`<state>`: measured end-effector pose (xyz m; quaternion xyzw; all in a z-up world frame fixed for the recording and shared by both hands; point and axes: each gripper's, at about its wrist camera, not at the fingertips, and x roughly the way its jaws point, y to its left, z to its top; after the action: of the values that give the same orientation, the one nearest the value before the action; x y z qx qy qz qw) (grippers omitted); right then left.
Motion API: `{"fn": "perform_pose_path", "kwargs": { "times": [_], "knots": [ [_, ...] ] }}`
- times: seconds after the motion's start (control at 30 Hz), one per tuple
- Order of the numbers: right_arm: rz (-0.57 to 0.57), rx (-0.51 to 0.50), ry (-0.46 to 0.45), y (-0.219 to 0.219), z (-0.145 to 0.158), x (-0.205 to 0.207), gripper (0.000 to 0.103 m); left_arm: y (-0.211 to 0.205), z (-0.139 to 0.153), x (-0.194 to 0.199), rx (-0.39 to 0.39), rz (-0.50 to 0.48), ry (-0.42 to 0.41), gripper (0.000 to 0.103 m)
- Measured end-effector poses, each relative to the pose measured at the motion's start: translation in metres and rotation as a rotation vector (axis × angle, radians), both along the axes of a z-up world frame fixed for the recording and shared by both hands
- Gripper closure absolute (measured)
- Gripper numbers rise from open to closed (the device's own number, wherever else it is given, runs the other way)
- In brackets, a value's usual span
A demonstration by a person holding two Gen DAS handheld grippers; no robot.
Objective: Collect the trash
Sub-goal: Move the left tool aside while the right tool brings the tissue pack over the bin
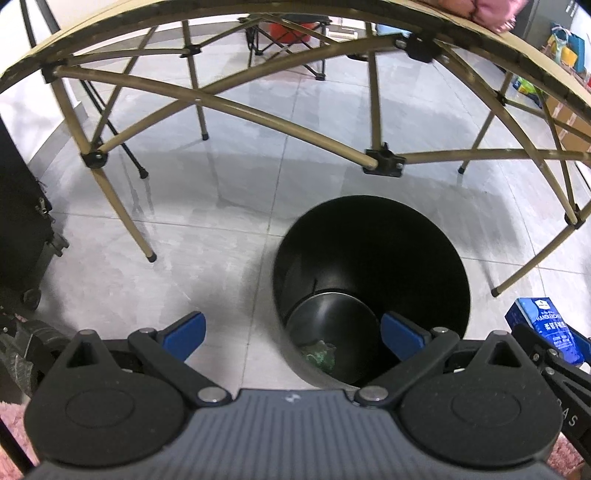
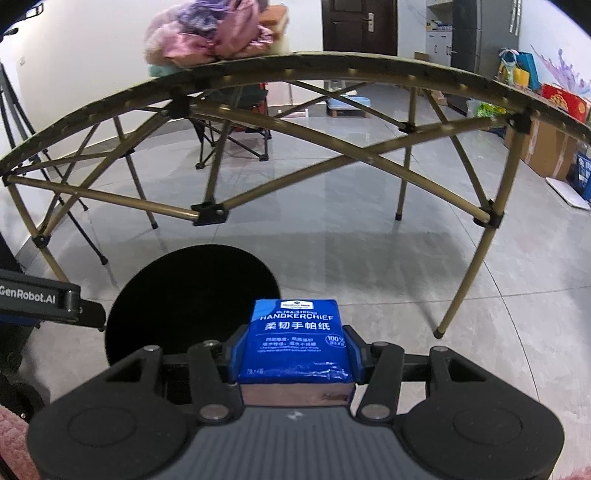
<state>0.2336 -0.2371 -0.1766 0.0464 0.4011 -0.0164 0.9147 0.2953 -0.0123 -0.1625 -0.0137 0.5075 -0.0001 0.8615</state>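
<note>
Trash bin (image 1: 371, 291) serves as the landmark: a round, smooth black cylinder standing on the glossy grey tile floor (image 1: 229, 184), its mouth wide and dark. At its bottom lies a crumpled, greenish translucent wrapper (image 1: 319, 356) against a dull circular base.

Left tool (image 1: 293, 334) hangs above the bin's near rim with its two blue-padded fingers (image 1: 186, 332) spread wide and nothing between them; one pad sits over the bin's opening, the other over bare tile to the bin's left.

Right tool (image 2: 293, 350) is pinching a handkerchief tissue pack (image 2: 295, 341), a soft rectangular packet in shiny blue plastic film with white lettering, gripped by its two long sides. The pack is just beside the bin's right rim, held above the floor and not over the opening as far as the right wrist view shows.

Beyond the bin stands a folding surface (image 2: 295, 61) with a slatted edge on a lattice of thin bronze-coloured metal tubes (image 1: 229, 107) joined by black plastic connectors. Bunched pink, satiny fabric (image 2: 210, 33) rests on top of it. A black wheeled case (image 1: 22, 221) stands to the bin's left.
</note>
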Motion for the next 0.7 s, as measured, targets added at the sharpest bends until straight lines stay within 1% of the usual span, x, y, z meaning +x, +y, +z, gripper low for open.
{"fn": "perform_pose_path", "kwargs": {
  "times": [0.23,0.43,0.7],
  "knots": [
    [0.048,-0.01,-0.012,0.027,0.007,0.005,0.052,0.022,0.004,-0.004,-0.005,0.037,-0.012,0.0],
    [0.087,-0.013,-0.012,0.049,0.01,0.012,0.052,0.038,0.005,-0.008,0.019,0.067,-0.031,0.0],
    [0.127,-0.006,0.013,0.076,0.008,0.026,0.052,0.06,0.0,-0.008,0.035,0.113,-0.025,0.0]
  ]
}}
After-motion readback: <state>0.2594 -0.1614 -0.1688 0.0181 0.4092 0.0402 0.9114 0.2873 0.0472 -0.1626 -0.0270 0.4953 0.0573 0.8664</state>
